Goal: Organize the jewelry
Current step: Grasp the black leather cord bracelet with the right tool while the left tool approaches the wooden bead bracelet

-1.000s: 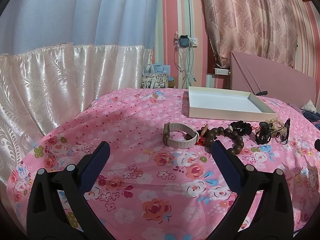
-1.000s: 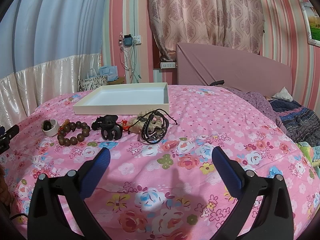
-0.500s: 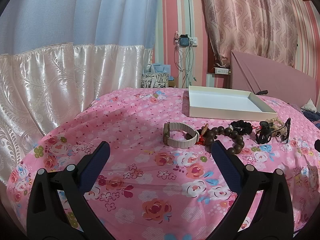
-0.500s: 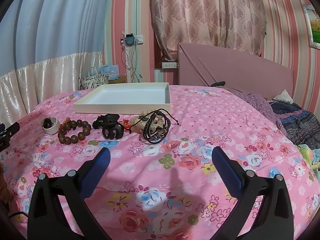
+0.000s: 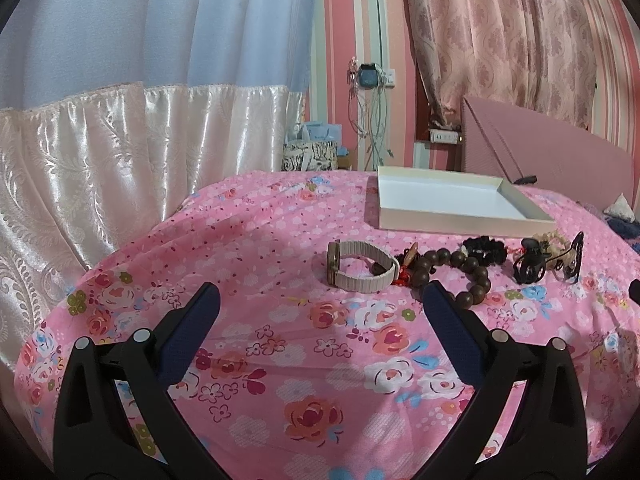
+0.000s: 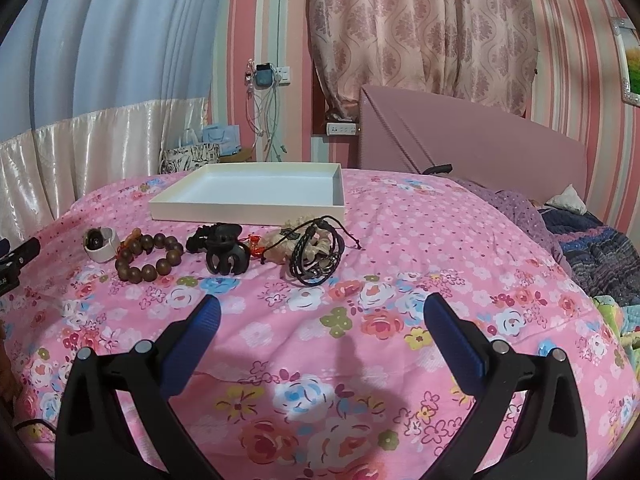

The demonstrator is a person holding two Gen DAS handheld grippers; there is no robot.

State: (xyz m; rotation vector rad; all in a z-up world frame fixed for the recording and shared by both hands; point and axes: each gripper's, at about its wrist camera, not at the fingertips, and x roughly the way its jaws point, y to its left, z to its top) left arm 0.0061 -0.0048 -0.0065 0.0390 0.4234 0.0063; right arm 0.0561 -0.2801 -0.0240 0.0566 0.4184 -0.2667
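A row of jewelry lies on the pink floral bedspread in front of an empty white tray (image 5: 464,224) (image 6: 248,212). From left: a watch with a pale strap (image 5: 362,270) (image 6: 100,242), a brown wooden bead bracelet (image 5: 460,270) (image 6: 148,258), a black hair claw (image 5: 530,266) (image 6: 226,256), a beige scrunchie (image 6: 280,246) and a black braided cord bracelet (image 6: 316,256). My left gripper (image 5: 320,300) hovers open just short of the watch. My right gripper (image 6: 320,308) is open, near the cord bracelet. Both hold nothing.
A pink headboard (image 6: 480,148) stands behind the bed at right, with dark bedding (image 6: 592,248) beside it. Curtains (image 5: 120,120) hang on the left. Gift bags (image 5: 310,152) and a wall socket with cables (image 6: 266,80) are beyond the bed. The other gripper's tip (image 6: 16,258) shows at left.
The right gripper has drifted slightly forward and down toward the jewelry. The left view is nearly unchanged. Both grippers stay open.
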